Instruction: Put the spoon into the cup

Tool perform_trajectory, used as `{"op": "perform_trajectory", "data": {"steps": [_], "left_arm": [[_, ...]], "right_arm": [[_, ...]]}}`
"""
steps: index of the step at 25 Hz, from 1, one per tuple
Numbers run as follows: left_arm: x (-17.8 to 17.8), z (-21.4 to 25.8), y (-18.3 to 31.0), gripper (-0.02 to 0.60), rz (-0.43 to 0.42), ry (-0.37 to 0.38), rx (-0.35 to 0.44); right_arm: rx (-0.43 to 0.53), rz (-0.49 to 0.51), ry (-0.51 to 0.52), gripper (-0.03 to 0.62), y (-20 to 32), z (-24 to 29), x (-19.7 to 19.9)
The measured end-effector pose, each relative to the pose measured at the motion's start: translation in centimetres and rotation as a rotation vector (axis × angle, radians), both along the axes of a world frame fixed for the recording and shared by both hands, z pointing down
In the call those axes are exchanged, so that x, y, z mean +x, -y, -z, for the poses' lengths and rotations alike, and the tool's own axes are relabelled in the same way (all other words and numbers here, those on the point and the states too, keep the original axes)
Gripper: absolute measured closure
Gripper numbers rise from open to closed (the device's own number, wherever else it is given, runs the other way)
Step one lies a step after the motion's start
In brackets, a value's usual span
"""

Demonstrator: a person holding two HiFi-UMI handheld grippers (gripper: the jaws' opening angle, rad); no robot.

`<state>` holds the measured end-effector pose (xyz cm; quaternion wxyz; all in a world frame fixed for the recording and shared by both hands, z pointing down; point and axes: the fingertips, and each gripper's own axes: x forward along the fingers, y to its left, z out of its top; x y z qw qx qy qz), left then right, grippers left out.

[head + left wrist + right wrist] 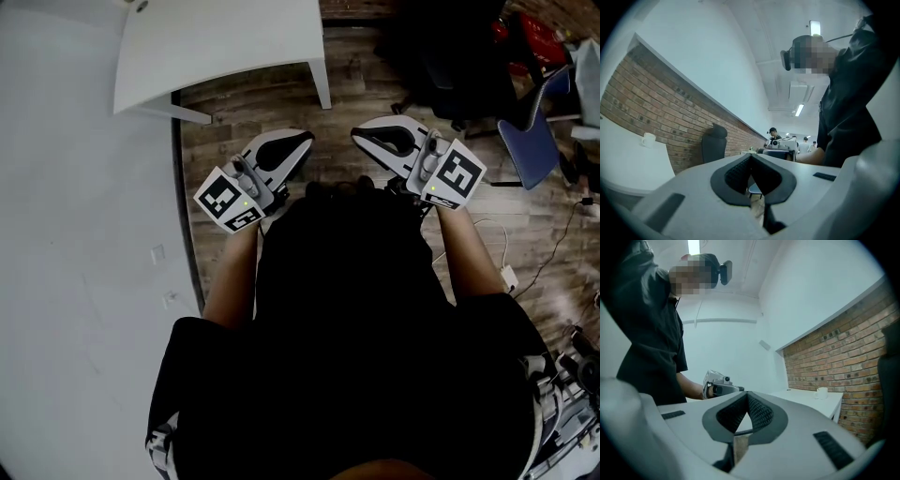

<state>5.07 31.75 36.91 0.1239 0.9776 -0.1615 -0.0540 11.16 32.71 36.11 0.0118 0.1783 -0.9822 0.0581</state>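
Observation:
A small white cup point(648, 139) stands on a white table point(628, 164) by the brick wall; the right gripper view shows the same cup point(821, 392) on the table point(806, 397). No spoon is visible in any view. In the head view I hold both grippers close in front of my chest, above the wooden floor and short of the table point(216, 47). My left gripper point(302, 141) is shut and holds nothing, its tips point(751, 155) meeting. My right gripper point(361, 134) is shut too and just as bare point(747, 394). The two grippers point towards each other.
A white wall point(84, 234) runs along the left. Dark office chairs point(441, 66) and a blue chair point(534, 122) stand at the back right. Cables point(506, 272) lie on the floor at right. A black chair point(714, 143) stands by the brick wall.

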Motion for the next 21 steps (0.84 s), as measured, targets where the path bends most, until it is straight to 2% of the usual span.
{"op": "perform_trajectory", "data": {"steps": [9,21], "left_arm": [[-1.5,0.4,1.3,0.565,-0.07,0.001,0.024],[-1.2,0.1,2.0,0.565,-0.13,-0.015,0.02]], "right_arm": [[0.03,-0.054,-0.007,0.588,1.0,0.4,-1.9],[0.013,-0.123,-0.023,0.588,1.4,-0.5,-1.1]]}}
